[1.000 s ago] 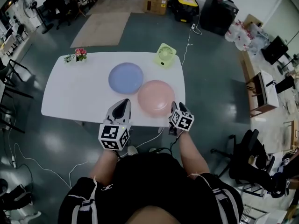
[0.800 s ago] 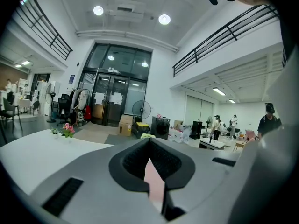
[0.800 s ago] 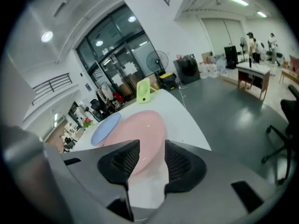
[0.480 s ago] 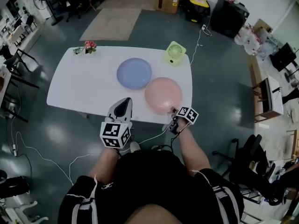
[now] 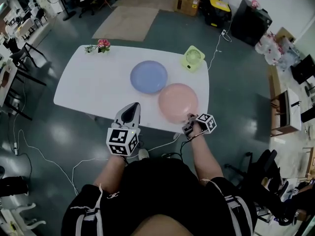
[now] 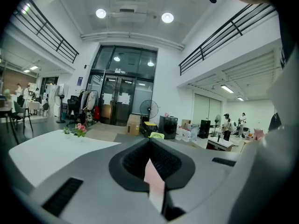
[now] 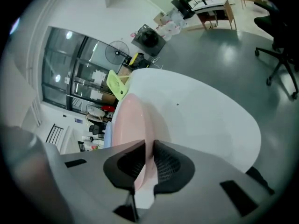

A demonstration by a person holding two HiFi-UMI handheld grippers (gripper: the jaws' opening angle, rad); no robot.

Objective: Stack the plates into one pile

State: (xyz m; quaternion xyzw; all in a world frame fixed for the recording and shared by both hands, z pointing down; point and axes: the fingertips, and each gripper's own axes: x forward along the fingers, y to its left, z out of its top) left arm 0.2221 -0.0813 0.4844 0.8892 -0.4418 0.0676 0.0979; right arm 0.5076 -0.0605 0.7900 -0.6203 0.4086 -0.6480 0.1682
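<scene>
A pink plate (image 5: 178, 101) lies upside down near the front right of the white table (image 5: 93, 87), with a blue plate (image 5: 148, 76) beside it to the back left. My right gripper (image 5: 189, 121) is at the pink plate's near rim. In the right gripper view its jaws (image 7: 149, 143) are closing and the pink plate's (image 7: 128, 120) rim runs between the pads, pinched. My left gripper (image 5: 132, 105) hovers at the table's front edge, left of the pink plate, its jaws (image 6: 149, 141) together and touching nothing.
A green desk fan (image 5: 193, 58) stands at the table's back right corner. A small bunch of flowers (image 5: 101, 45) lies at the back left. Cables trail on the floor under the front edge. Chairs and boxes stand well away from the table.
My right gripper has dropped and rolled over onto the pink plate's near rim, and its jaws have narrowed around it. The left gripper has crept slightly forward. Both plates lie where they were.
</scene>
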